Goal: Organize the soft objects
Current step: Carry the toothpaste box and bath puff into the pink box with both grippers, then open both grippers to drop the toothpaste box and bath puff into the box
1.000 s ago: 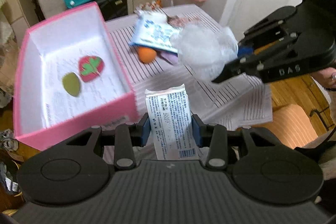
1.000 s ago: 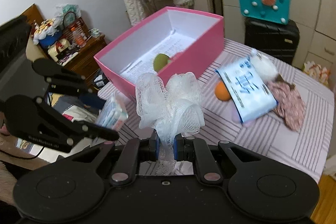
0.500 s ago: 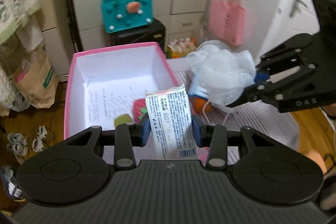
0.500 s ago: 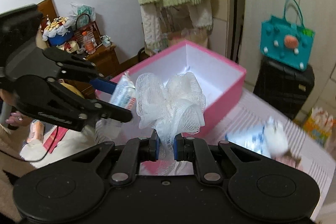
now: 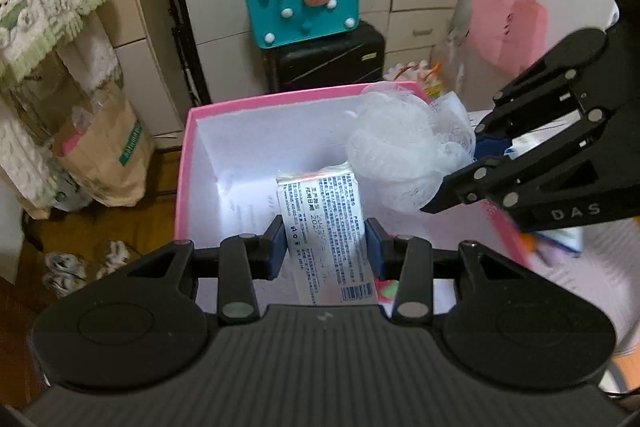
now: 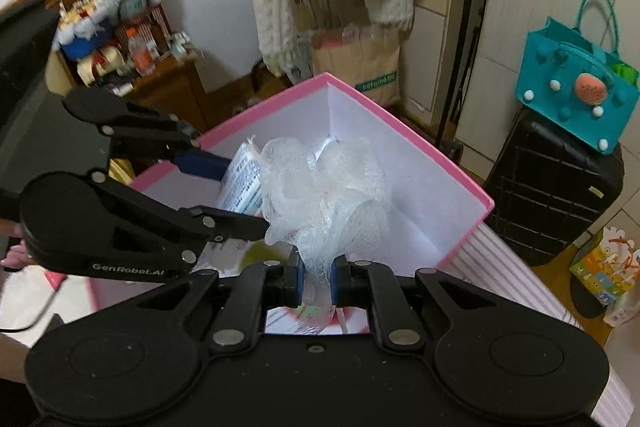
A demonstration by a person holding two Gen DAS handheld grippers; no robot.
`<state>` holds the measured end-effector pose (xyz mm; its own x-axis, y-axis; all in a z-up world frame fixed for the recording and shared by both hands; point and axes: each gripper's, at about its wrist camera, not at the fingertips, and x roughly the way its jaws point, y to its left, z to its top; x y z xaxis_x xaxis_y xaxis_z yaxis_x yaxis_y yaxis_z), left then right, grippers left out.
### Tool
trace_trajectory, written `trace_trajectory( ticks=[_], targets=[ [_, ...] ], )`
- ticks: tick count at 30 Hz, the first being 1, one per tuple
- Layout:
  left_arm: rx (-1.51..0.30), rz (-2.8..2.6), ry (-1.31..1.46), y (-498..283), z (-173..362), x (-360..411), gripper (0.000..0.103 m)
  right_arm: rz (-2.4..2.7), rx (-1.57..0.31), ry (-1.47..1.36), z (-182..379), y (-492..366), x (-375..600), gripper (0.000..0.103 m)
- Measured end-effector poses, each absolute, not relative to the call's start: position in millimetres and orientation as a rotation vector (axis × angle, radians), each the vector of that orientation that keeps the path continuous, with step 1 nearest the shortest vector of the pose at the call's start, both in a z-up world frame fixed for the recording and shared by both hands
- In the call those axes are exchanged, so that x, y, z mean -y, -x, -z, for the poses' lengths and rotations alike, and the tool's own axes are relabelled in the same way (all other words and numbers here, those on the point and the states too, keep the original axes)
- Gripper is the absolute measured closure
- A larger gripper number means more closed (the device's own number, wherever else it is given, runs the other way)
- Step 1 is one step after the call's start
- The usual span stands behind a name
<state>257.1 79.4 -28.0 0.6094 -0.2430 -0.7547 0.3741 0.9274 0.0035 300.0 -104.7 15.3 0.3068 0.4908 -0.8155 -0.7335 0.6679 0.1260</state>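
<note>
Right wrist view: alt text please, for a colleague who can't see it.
The right tongs pinch a white mesh bath pouf above the open pink cardboard box. Beside it, the left tongs hold a white printed tissue pack over the same box.

- Table (image 6: 516, 267) with a pink-striped cloth, lower right of the right wrist view.
- Pink box (image 6: 404, 131) sits on it, centre frame, white inside.
- Wood floor (image 5: 100, 219), left of the left wrist view: brown paper bag (image 5: 108, 159) and black suitcase (image 5: 328, 61) stand on it.
</note>
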Motion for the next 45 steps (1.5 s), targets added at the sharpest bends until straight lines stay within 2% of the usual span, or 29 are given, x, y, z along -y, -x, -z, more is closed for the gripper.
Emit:
trace_trajectory(
  ticks=[9,19,27,31,33,34,35,45],
  targets=[
    [-0.883,0.281,-0.214,-301,45,-79,0.063,-0.804,-0.976,0.424,9,-346,71,0.088],
    [-0.945,0.257,-0.31,-309,62,-66,0.063,-0.845,-1.065,0.467,43,-365,64,0.087],
    [-0.99,0.284,-0.253,-323,73,-65,0.061,-0.803,-1.107,0.497,51,-375,64,0.081],
    [-0.968,0.296,-0.235,-314,67,-69,0.058,-0.777,-1.079,0.467,44,-373,67,0.069],
    [-0.941,0.309,-0.213,-306,57,-73,0.053,-0.774,-1.051,0.436,34,-367,71,0.064],
    [-0.918,0.304,-0.207,-301,52,-74,0.045,-0.771,-1.035,0.423,29,-363,74,0.063],
    [-0.894,0.293,-0.214,-294,46,-76,0.042,-0.769,-1.019,0.409,23,-360,78,0.063],
    [-0.793,0.287,-0.335,-231,2,-69,0.041,-0.761,-0.957,0.22,-18,-307,124,0.063]
  ],
)
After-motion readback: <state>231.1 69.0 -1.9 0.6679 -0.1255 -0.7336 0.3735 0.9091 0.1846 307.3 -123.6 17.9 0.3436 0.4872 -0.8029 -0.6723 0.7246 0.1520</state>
